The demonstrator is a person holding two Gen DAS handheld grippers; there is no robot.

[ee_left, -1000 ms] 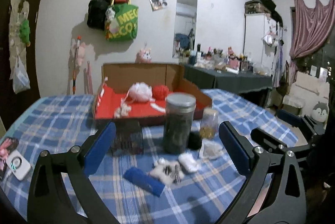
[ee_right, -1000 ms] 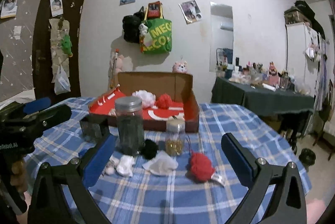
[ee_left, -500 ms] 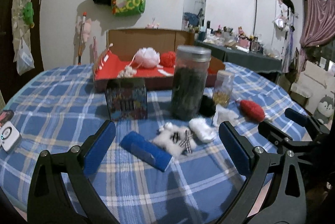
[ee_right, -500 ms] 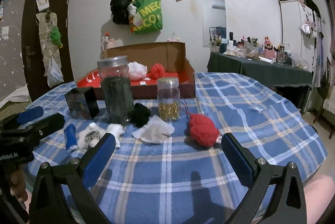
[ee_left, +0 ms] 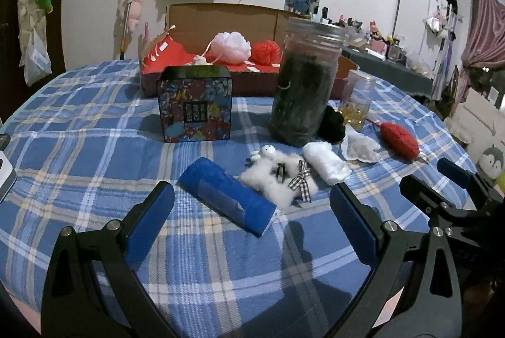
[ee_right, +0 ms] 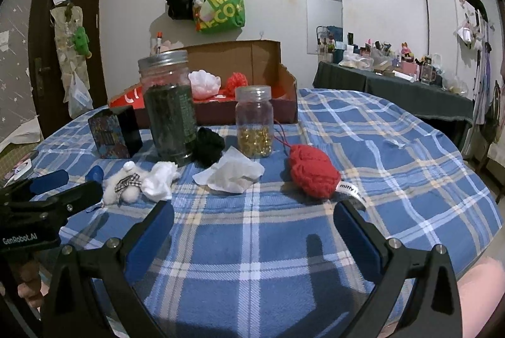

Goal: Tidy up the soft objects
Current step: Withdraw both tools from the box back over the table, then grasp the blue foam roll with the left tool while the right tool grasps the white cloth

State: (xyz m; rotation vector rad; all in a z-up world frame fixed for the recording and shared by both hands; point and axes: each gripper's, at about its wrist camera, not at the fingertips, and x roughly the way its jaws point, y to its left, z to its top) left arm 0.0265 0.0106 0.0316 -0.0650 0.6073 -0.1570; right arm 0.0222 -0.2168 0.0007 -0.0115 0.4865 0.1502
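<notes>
Left wrist view: the left gripper (ee_left: 251,219) hovers low over the blue plaid tablecloth (ee_left: 79,123), jaws spread wide and holding nothing. Just ahead lie a blue roll (ee_left: 225,196), a fluffy white toy (ee_left: 277,177) with a checked bow, and a rolled white sock (ee_left: 325,162), the toy touching both neighbours. Right wrist view: the right gripper (ee_right: 254,230) is likewise wide open and empty, facing a red knitted pouch (ee_right: 312,170) with a white label, a crumpled tissue (ee_right: 232,175) and a black pompom (ee_right: 208,147) beside the tall jar (ee_right: 170,117). Behind stands a cardboard box (ee_right: 252,60) containing a pink puff (ee_right: 203,83).
</notes>
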